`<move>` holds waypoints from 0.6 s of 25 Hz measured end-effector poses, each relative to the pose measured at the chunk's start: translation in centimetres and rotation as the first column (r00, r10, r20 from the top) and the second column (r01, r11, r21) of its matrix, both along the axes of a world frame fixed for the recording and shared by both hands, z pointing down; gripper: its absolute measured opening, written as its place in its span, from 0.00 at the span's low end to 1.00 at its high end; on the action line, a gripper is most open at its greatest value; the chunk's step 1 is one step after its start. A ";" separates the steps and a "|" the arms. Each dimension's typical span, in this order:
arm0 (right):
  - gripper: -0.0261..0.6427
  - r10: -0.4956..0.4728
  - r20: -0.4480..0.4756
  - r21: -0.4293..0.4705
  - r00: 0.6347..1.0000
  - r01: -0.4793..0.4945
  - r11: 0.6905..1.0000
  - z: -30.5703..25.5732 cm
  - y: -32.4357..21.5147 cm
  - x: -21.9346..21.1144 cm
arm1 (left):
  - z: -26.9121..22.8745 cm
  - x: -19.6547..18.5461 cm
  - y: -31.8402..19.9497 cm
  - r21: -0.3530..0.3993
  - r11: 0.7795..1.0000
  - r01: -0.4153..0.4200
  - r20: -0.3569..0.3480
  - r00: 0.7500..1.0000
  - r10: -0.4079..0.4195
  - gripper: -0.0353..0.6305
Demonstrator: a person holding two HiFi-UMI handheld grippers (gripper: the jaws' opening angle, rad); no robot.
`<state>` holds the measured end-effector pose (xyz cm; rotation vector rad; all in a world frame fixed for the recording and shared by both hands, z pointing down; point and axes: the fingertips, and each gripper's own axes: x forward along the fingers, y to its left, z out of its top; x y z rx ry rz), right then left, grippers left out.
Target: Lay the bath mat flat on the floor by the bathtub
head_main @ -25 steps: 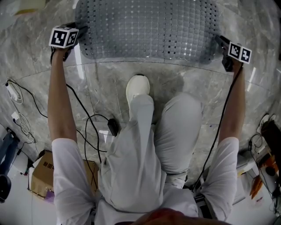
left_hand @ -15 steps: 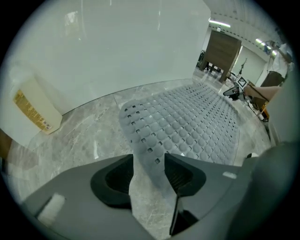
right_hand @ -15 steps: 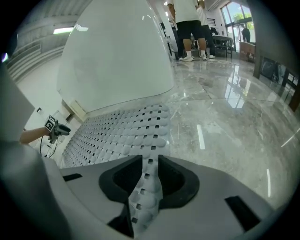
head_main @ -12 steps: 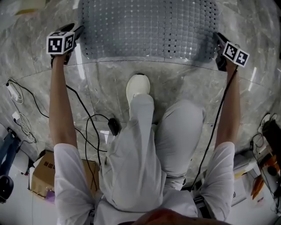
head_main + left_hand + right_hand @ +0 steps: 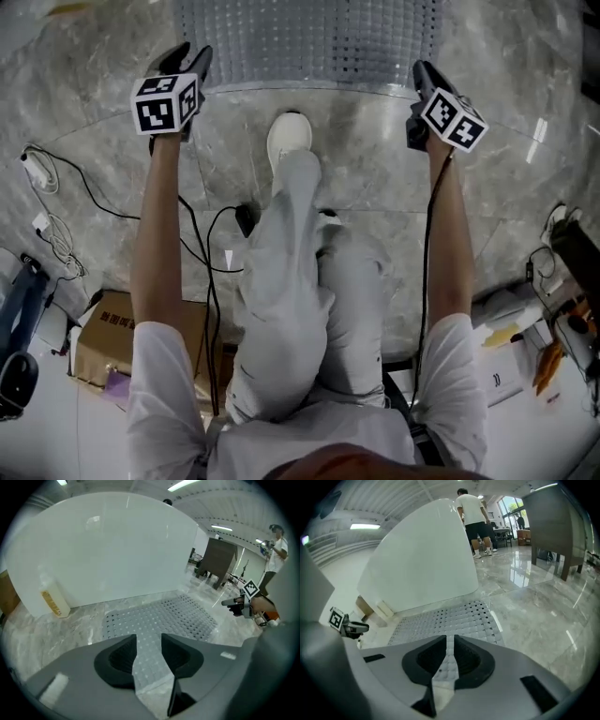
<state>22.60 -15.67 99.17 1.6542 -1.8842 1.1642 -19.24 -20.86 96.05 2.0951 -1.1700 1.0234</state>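
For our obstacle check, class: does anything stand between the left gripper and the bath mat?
Nothing visible does: only bare floor separates the left gripper, jaws just closing on nothing, from the bath mat beside the bathtub.

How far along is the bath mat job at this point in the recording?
Done: the bath mat lies spread flat on the floor beside the bathtub. In hand: nothing; the left claw and right claw are off the mat, jaws having just closed partway with nothing between them. Left: apparently nothing beyond stepping away.
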 end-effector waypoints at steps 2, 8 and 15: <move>0.09 0.002 0.032 -0.020 0.999 -0.001 1.000 -4.4 2.3 -2.1 | -4.7 1.2 2.3 0.002 1.000 -0.027 -0.002 1.000 0.027 0.28; 0.04 -0.119 0.019 -0.011 0.993 0.120 0.993 -21.5 8.0 -7.6 | -21.9 3.5 8.0 0.054 0.998 -0.025 -0.050 0.998 0.028 0.13; 0.04 -0.230 0.012 0.101 0.973 0.227 0.969 -43.6 12.5 -11.2 | -42.2 6.7 15.9 0.108 0.994 -0.004 -0.087 0.996 0.013 0.05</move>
